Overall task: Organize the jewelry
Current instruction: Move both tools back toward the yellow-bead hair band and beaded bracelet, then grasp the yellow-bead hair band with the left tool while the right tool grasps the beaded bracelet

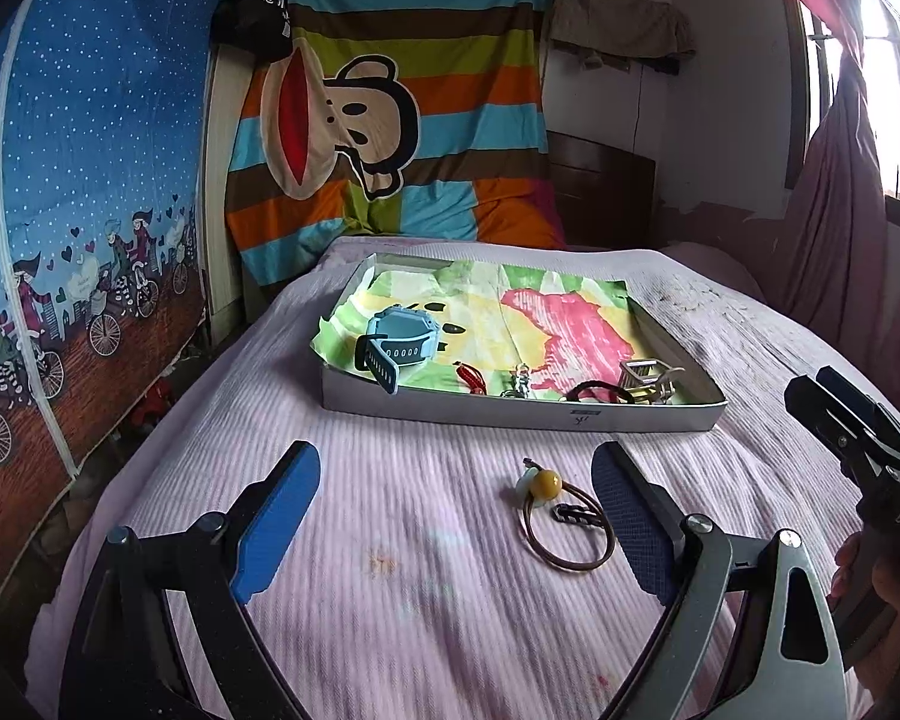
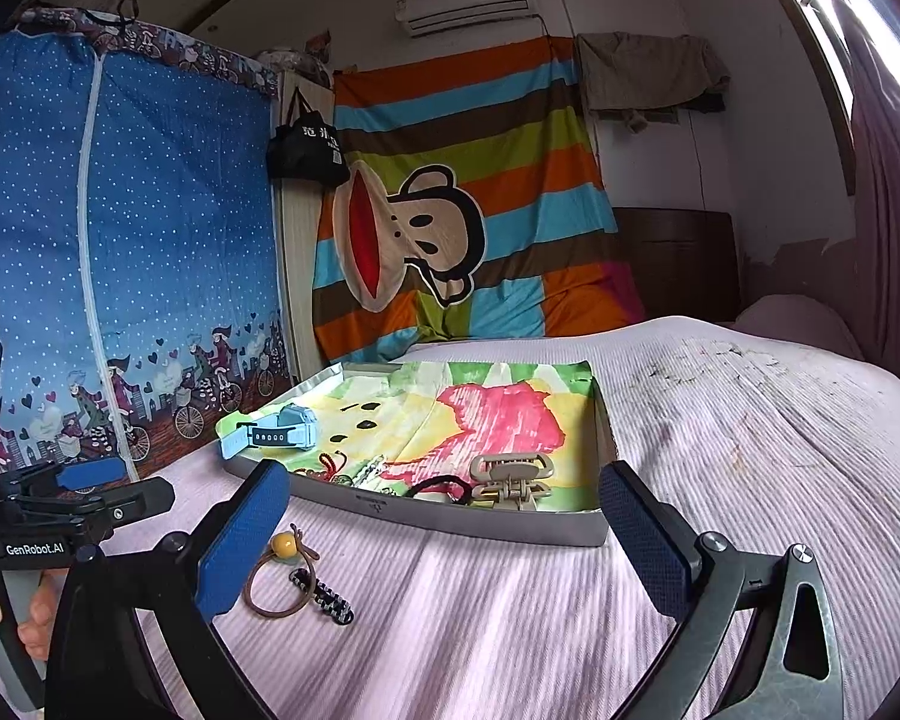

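While both the left gripper (image 1: pixel 456 516) and right gripper (image 2: pixel 444 534) hover spread and empty, a beaded hair tie (image 1: pixel 561 516) lies on the pink ribbed bedspread (image 1: pixel 390 570) before the tray (image 1: pixel 510 414), under a striped monkey sheet (image 1: pixel 402 102).

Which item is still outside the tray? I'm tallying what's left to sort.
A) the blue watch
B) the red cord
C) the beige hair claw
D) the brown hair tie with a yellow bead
D: the hair tie lies on the pink bedspread, in front of the tray.
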### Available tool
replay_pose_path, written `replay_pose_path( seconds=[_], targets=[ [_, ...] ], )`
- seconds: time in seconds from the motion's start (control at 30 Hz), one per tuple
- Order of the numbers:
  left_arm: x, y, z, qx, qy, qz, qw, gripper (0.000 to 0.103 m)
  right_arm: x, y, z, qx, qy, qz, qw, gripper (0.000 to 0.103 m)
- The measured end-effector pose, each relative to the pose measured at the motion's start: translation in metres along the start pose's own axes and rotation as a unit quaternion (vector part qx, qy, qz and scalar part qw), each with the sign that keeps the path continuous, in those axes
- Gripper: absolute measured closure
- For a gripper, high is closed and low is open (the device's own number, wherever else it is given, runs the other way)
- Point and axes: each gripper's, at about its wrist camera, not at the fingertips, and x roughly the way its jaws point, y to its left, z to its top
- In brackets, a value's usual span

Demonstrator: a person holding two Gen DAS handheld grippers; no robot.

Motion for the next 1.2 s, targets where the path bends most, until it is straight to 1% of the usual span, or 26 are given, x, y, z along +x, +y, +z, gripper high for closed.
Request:
replay_pose_path(
  seconds=[0.3,0.47,0.57,0.67,0.9,1.13,1.2],
  targets=[
    [0.006,-0.001,-0.013,0.011,0.017,0.006,0.9998,0.014,0.008,-0.006,-0.007,0.007,0.03,0.003,1.0,0.0],
    [0.014,0.001,-0.016,0.018,0.043,0.008,0.9989,0.014,0.016,-0.01,-0.012,0.01,0.058,0.003,0.998,0.0],
    [0.022,0.001,-0.019,0.021,0.063,-0.003,0.9978,0.014,0.02,-0.009,-0.015,0.006,0.074,0.001,0.997,0.0],
    [0.027,0.001,-0.023,0.022,0.071,-0.007,0.9972,0.014,0.024,-0.006,-0.018,-0.003,0.087,0.002,0.996,0.0],
    [0.039,-0.005,-0.025,0.031,0.092,-0.001,0.9953,0.014,0.036,0.002,-0.028,-0.019,0.124,0.009,0.992,0.0],
    [0.051,-0.005,-0.027,0.034,0.106,-0.015,0.9936,0.015,0.048,-0.002,-0.035,-0.008,0.159,0.016,0.987,0.0],
    [0.054,-0.003,-0.027,0.031,0.109,-0.021,0.9933,0.016,0.051,-0.004,-0.037,-0.005,0.17,0.017,0.985,0.0]
  ],
)
